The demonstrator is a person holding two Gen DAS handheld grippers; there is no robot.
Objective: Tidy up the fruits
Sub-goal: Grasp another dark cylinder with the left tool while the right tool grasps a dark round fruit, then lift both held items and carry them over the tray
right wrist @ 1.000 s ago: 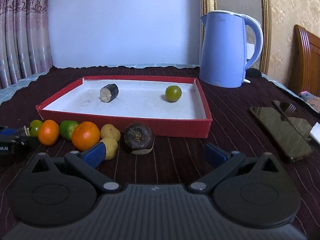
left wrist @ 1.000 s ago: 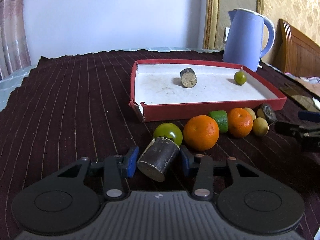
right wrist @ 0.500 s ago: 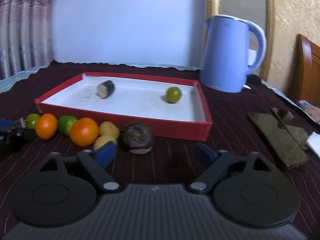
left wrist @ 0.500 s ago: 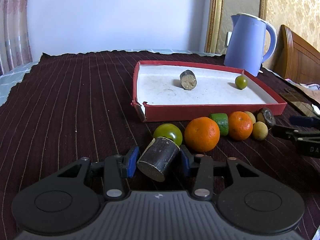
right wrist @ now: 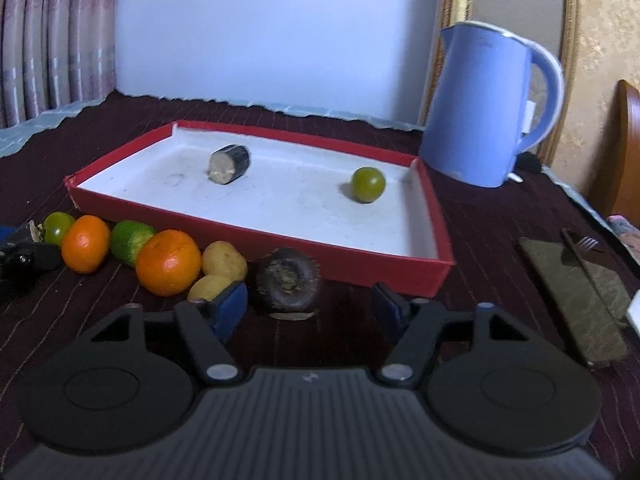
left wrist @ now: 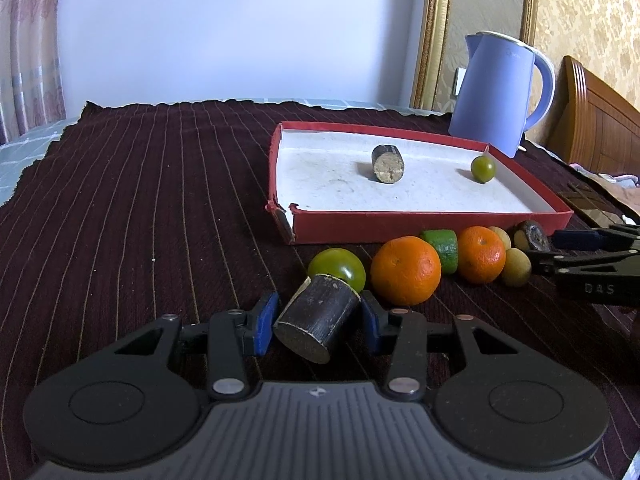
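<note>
Dark cane piece point(left wrist: 316, 322) sits clenched in your left gripper point(left wrist: 318, 324), against the green fruit point(left wrist: 338, 268). Your right gripper point(right wrist: 310, 306) has just been narrowing, gripping nothing, the brown fruit point(right wrist: 288, 282) ahead. Beyond lies the red tray point(right wrist: 248, 234).

- I'm looking at a home bedroom: a carved wooden headboard point(left wrist: 600, 120) at 2 o'clock.
- Pink curtains point(right wrist: 48, 40) at 10 o'clock, an electric kettle point(right wrist: 492, 108) at 1 o'clock.

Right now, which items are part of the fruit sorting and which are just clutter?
Job:
- red tray
- dark cane piece in left gripper
- oranges, green fruits, yellow fruits
- dark round fruit before right gripper

Clutter:
- blue kettle
- phone
</note>
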